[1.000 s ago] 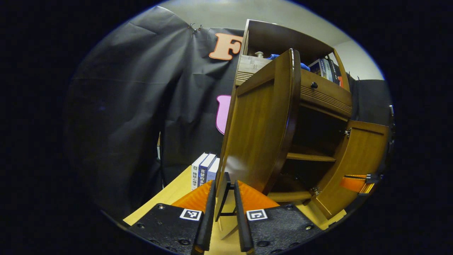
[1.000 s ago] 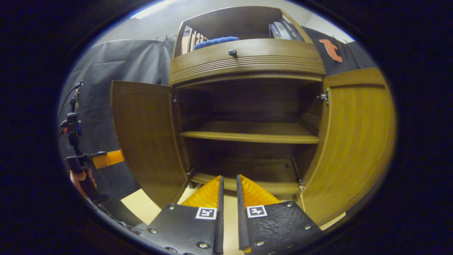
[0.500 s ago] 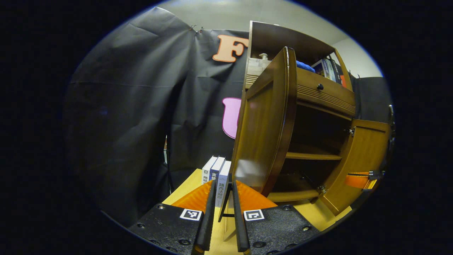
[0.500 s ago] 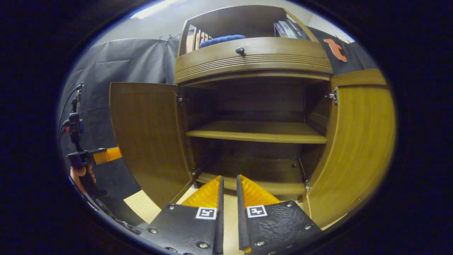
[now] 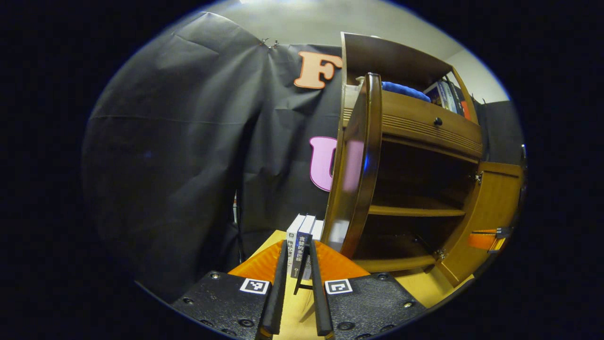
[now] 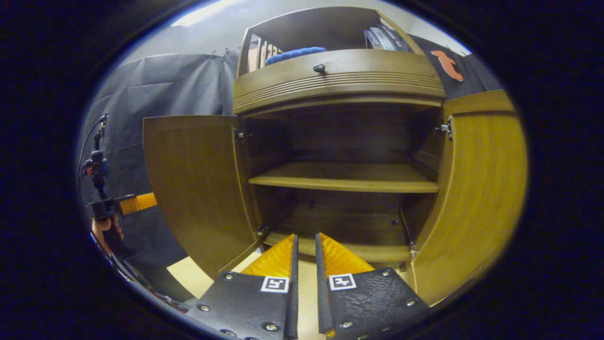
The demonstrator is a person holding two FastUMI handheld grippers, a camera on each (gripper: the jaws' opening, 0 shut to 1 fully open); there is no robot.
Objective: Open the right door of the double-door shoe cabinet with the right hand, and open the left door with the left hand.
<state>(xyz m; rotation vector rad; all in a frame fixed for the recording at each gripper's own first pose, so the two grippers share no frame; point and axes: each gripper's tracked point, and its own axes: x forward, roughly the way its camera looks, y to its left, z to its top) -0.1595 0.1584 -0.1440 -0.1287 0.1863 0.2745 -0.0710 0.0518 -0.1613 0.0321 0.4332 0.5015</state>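
Upright books (image 5: 302, 236) stand on the table (image 5: 255, 248); perhaps a blue cloth (image 6: 292, 53) above.

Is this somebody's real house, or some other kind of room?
Probably not a house: it looks like a recording booth set up as a room. Black cloth hangs as the wall behind a wooden shoe cabinet with both doors open, and a few books stand on the tabletop beside it.

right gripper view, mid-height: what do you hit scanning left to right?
The other hand-held gripper with the hand holding it → open left door → inner shelf → open right door.
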